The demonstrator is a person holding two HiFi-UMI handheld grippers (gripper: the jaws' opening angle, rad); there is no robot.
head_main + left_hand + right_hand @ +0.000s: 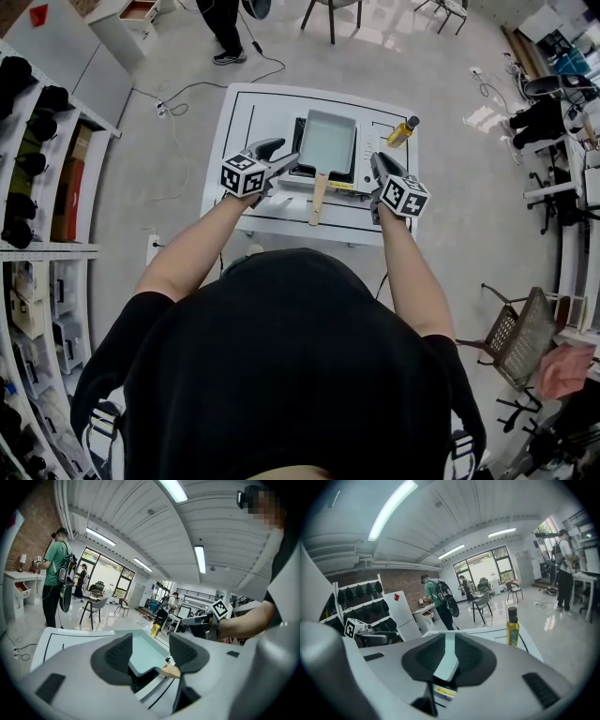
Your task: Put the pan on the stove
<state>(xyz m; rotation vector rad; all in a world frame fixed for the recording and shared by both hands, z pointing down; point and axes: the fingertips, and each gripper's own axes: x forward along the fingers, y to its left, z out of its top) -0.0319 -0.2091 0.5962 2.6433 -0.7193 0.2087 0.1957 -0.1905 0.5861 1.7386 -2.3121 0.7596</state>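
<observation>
**Over the table's near edge: both tools free, pan on the stove**

Nearest the person, the left tool (151,646) hangs above the table (251,111) with its jaws wide apart. Nothing is pressed between them; the pan shows only through the gap, farther off. At the other front corner of the stove, the right tool (449,649) has its jaws drawn to a narrow slit. They grip nothing either, and a thin strip of the pan's pale green shows through.

Between the two tools, the pan (326,142) sits on the stove (364,159), a rectangular pan with only its pale green base showing inside. Its wooden handle (319,199) sticks out over the stove's front edge toward the person, just beside the left tool's tips.

Past the right tool, a bottle (403,131) of yellow liquid with a dark cap stands upright near the table's right edge, apart from the stove.

Beyond the table, a cable (187,89) trails across the floor, and a person's legs (222,33) stand at the far side. Shelves (33,141) with dark objects line the left wall. A mesh chair (520,337) stands off to the right.
</observation>
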